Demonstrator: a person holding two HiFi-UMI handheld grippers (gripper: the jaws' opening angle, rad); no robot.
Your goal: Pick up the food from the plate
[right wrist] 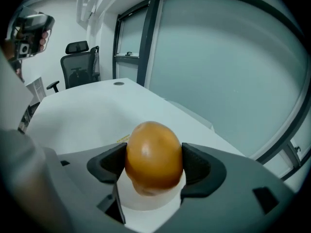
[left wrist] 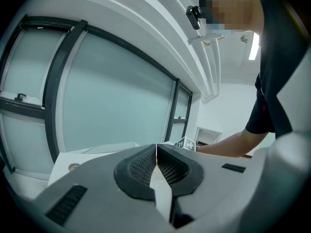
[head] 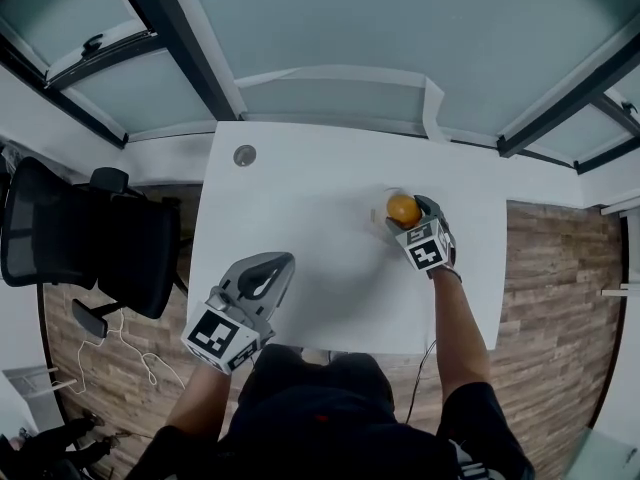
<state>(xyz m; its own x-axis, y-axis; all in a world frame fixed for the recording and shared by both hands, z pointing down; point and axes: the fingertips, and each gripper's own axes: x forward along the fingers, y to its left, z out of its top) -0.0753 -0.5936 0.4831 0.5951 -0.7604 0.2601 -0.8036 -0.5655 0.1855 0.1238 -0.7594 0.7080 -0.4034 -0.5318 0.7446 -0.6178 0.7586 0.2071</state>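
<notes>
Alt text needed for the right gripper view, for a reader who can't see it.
The right tool has its two dark pads against the sides of a rounded orange-brown food item, just above a white plate. Behind lie a white table, a black office chair and frosted glass panels.

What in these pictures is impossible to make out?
- The plate: right gripper view, mostly hidden under the orange food and right gripper; head view, lost against the white table.
- Food's underside: hidden, so lifted or resting is unclear.
- Round disc on the table: head view, too small to identify.
</notes>
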